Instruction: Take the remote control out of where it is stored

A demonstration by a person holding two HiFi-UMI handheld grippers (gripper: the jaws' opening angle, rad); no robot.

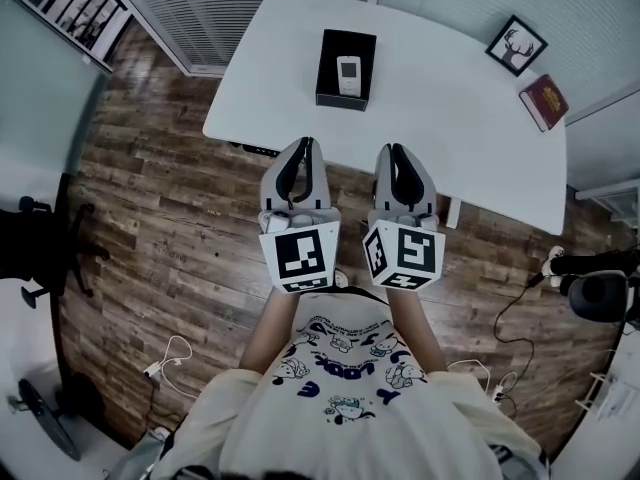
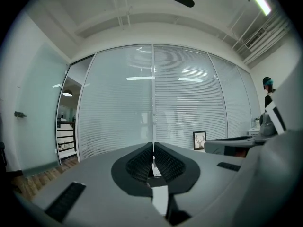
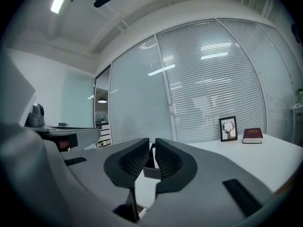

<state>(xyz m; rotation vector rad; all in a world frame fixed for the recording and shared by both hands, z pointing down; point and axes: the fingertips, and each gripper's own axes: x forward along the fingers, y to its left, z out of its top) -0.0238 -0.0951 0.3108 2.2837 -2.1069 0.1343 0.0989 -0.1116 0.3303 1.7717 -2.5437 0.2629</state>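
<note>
The remote control (image 1: 347, 72) lies face up inside an open black box (image 1: 330, 53) on the white tabletop (image 1: 440, 138) - white against the dark lining, resting lengthwise in the middle of the box.

Both tools hang short of the box, off the tabletop's near edge and above the wooden floor (image 1: 170, 208), side by side and pointing toward it. The left hand-held gripper (image 1: 306, 144) sits just left of the box's line; its jaws are pressed fully together with nothing between them. The right hand-held gripper (image 1: 391, 149) sits just right of that line. In the right gripper view its ribbed pads (image 3: 132, 161) stand only a narrow slit apart - they hold nothing, and the dark side of the box shows through the slit, well beyond the tips.

A framed deer picture (image 1: 517, 45) stands to the right of the box near the tabletop's far edge, and a red book (image 1: 543, 102) lies farther right of the box, just beside the frame.
</note>
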